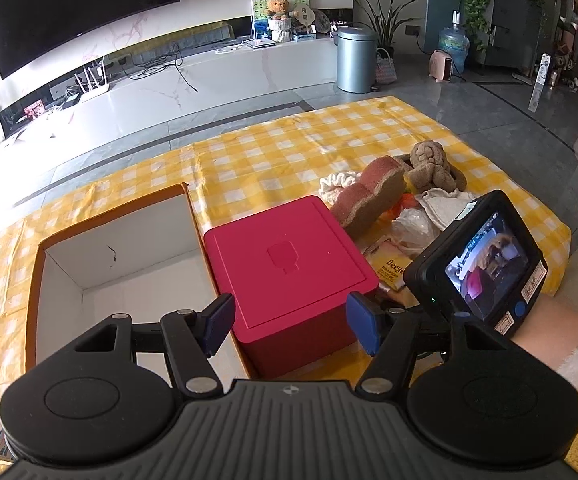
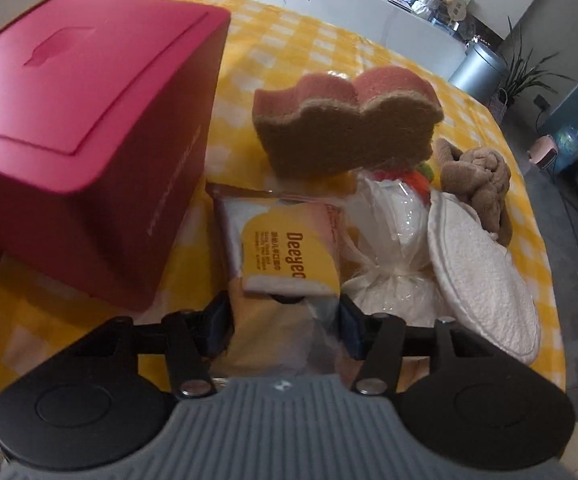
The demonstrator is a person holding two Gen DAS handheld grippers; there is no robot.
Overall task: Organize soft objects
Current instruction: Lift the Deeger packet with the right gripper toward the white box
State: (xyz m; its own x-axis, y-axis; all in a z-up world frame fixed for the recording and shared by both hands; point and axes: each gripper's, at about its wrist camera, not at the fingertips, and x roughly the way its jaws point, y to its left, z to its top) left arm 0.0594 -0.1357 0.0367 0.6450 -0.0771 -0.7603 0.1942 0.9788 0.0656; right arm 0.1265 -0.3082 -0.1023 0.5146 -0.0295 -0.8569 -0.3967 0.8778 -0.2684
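Observation:
A heap of soft things lies on the yellow checked cloth (image 1: 273, 152): a pink and brown sponge (image 2: 341, 136) (image 1: 369, 196), a brown knotted towel (image 2: 477, 184) (image 1: 433, 164), a white round pad (image 2: 485, 276), a clear bag of white filling (image 2: 393, 240) and a wrapped Deeyeo sponge pack (image 2: 285, 256). My right gripper (image 2: 285, 326) stands open, its fingers on either side of the pack's near end. My left gripper (image 1: 291, 328) hangs open just short of a red lidded box (image 1: 289, 256). An open cardboard box (image 1: 137, 240) with a white inside sits left of it.
The red lidded box (image 2: 89, 120) stands close on the left of the right gripper. The right gripper's camera back (image 1: 485, 264) and a forearm (image 1: 549, 328) fill the left wrist view's right side. A grey bin (image 1: 355, 60) stands on the floor beyond the cloth.

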